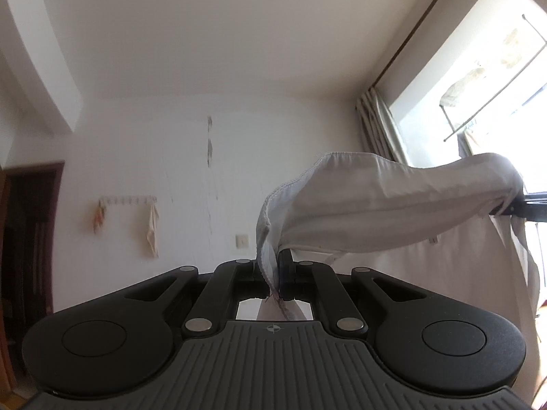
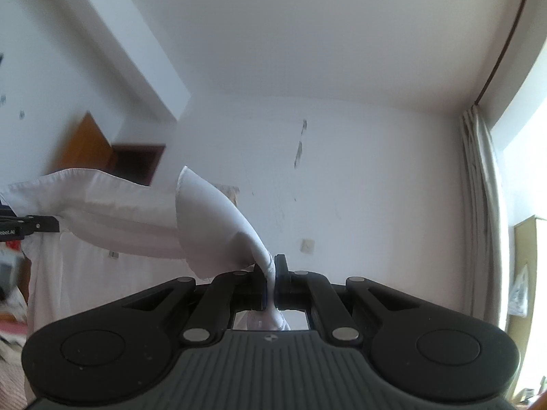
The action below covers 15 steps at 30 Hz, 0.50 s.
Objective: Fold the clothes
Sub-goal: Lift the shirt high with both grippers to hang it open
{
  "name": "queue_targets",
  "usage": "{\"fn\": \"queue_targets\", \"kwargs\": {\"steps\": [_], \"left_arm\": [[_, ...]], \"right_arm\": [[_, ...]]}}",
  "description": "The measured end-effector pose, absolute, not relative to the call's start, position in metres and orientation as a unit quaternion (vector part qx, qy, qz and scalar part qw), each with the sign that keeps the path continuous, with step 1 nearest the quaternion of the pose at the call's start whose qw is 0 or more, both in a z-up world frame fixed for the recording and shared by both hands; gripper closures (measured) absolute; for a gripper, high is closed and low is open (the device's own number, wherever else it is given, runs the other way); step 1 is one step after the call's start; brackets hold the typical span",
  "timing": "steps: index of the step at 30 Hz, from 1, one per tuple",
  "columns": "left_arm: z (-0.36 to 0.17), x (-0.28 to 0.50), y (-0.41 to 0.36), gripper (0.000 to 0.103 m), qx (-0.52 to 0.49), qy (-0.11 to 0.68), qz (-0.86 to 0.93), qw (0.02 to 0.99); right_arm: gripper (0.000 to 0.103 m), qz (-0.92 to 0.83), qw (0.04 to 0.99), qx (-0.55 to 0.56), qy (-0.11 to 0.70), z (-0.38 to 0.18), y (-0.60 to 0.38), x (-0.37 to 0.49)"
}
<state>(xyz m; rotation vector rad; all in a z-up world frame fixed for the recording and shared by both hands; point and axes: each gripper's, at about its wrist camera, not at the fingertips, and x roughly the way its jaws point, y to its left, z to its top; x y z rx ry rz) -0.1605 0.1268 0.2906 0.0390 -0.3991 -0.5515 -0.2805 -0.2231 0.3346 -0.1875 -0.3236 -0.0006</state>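
A white garment (image 1: 393, 205) is held up in the air, stretched between both grippers. My left gripper (image 1: 273, 273) is shut on one stitched edge of it, and the cloth runs off to the right toward the other gripper's black fingers (image 1: 512, 209). In the right wrist view my right gripper (image 2: 271, 282) is shut on another part of the white garment (image 2: 130, 215), which spans left to the left gripper's fingers (image 2: 34, 227). The rest of the cloth hangs down below both. Both grippers point upward at the wall and ceiling.
A white wall (image 1: 205, 171) with a hook rack (image 1: 128, 201), hanging cloths and a light switch (image 1: 242, 241) lies ahead. A dark doorway (image 1: 30, 222) is at the left. A curtain (image 1: 379, 126) and bright window (image 1: 478, 85) are at the right.
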Motion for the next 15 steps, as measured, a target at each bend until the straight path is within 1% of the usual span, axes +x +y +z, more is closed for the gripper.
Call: {"fn": "queue_targets", "kwargs": {"steps": [6,11,15], "left_arm": [[0.29,-0.177,0.123,0.1,0.034,-0.189,-0.278,0.941],[0.273,-0.159,0.111,0.099,0.04,-0.147,-0.287,0.946],[0.238,-0.122,0.085,0.099,0.066,-0.09,-0.289,0.951]], "right_arm": [[0.1,0.011,0.983,-0.07,-0.172,0.336,-0.235,-0.3],[0.1,0.009,0.989,-0.051,-0.137,0.321,-0.241,-0.298],[0.1,-0.002,0.995,-0.033,-0.093,0.291,-0.254,-0.268]]}}
